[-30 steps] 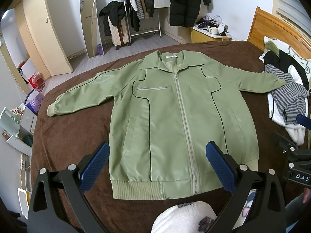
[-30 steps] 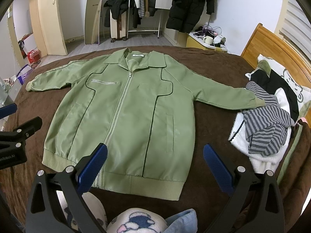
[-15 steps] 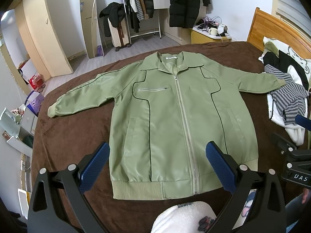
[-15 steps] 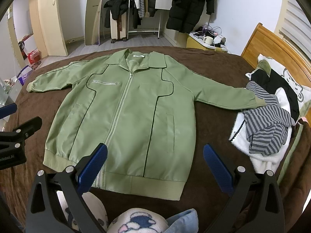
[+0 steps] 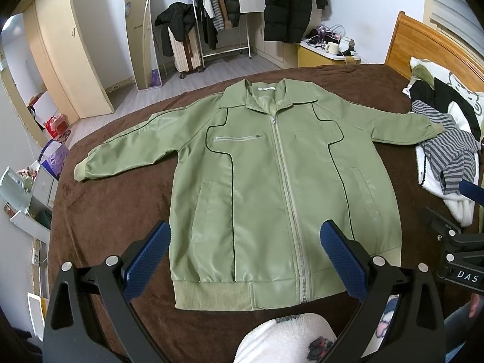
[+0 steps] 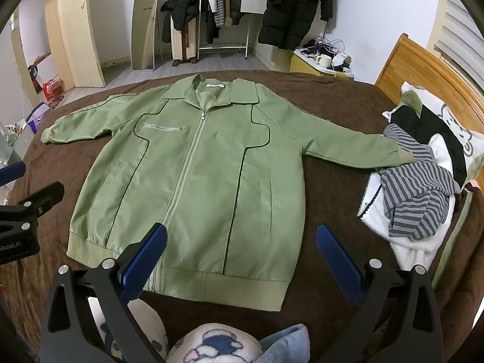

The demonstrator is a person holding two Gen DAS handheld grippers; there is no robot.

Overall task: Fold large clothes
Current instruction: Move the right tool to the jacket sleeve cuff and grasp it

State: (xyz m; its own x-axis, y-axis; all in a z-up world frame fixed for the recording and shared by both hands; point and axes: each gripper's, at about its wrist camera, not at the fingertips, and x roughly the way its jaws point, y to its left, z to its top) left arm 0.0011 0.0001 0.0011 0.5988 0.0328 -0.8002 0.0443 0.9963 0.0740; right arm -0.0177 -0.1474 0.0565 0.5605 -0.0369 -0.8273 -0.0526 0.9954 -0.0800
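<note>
Jaws wide apart on both tools, nothing between them. My left gripper (image 5: 245, 251) hangs above the near hem of the green jacket (image 5: 272, 187), its blue pads (image 5: 146, 260) spread either side of the lower front, not touching cloth as far as I can see. My right gripper (image 6: 242, 252) sits the same way over the jacket (image 6: 193, 175), near hem, pads (image 6: 338, 260) spread, holding nothing; right pad is over bare blanket, left pad over the zipper end.

Jacket lies flat, front up, zipped, on the brown blanket (image 5: 106, 211) covering the bed. Collar at the far side, ribbed hem at the near side. Both sleeves stretched out to left and right. Right sleeve cuff reaches the striped grey garment (image 6: 420, 187), touching or just under its edge; can't tell which. That striped piece lies on a white fleecy one (image 6: 414, 251) at the right edge of the bed, beside the wooden headboard (image 6: 429, 69).

In the left view I see part of the right tool at the right edge; in the right view part of the left tool at the left edge. Far side: clothes rack (image 5: 217, 15), black coat (image 5: 287, 3) hanging, yellow nightstand (image 5: 320, 56).
</note>
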